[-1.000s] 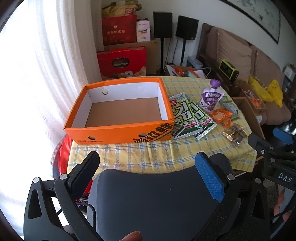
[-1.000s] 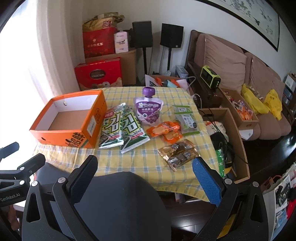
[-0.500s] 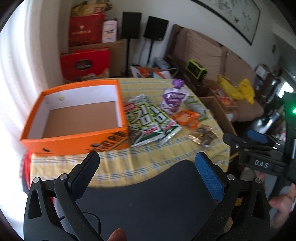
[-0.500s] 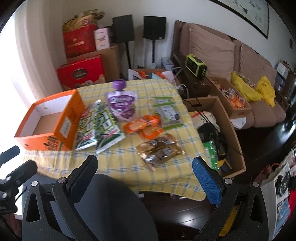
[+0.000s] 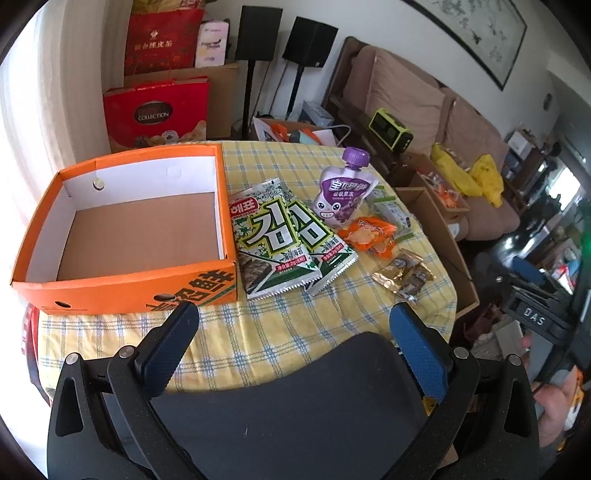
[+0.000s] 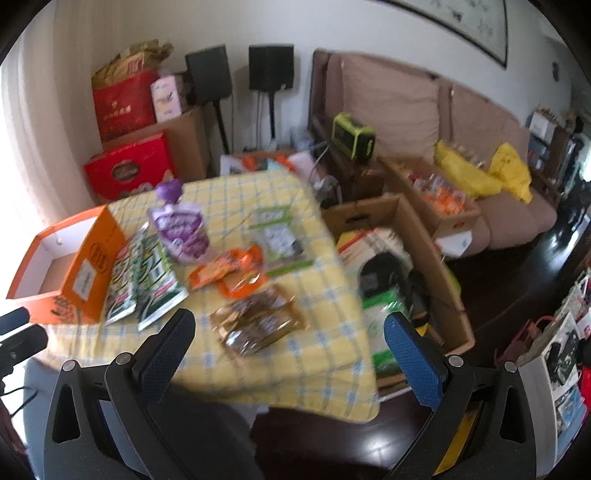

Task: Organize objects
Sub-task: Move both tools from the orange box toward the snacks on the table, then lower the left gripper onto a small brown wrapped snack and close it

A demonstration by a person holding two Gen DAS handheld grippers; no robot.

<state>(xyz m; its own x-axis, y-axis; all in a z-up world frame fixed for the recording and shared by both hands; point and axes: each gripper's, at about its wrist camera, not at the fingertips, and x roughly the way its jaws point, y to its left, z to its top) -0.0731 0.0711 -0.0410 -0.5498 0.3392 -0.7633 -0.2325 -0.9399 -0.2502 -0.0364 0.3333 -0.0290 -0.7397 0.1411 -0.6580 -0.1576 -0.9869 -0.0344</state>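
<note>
An orange cardboard box (image 5: 122,284) stands open with nothing inside on the yellow checked tablecloth (image 5: 280,332). Right of it lie two green seaweed packs (image 5: 273,243), a purple drink pouch (image 5: 341,195), an orange snack pack (image 5: 369,238), a brown snack pack (image 5: 404,275) and a green-white packet (image 5: 391,212). My left gripper (image 5: 293,332) hangs open over the table's near edge, short of the packs. In the blurred right wrist view, my right gripper (image 6: 290,339) is open, with the brown snack pack (image 6: 255,323) just beyond its fingers.
A dark chair back (image 5: 295,406) sits under the left gripper. A brown carton (image 6: 406,266) full of goods stands right of the table. Red gift boxes (image 5: 155,110), speakers (image 5: 258,33) and a sofa (image 6: 424,110) line the room behind.
Both grippers have swung right and moved closer to the table. The snacks now sit nearer the middle of both views. The right view has turned blurry.
</note>
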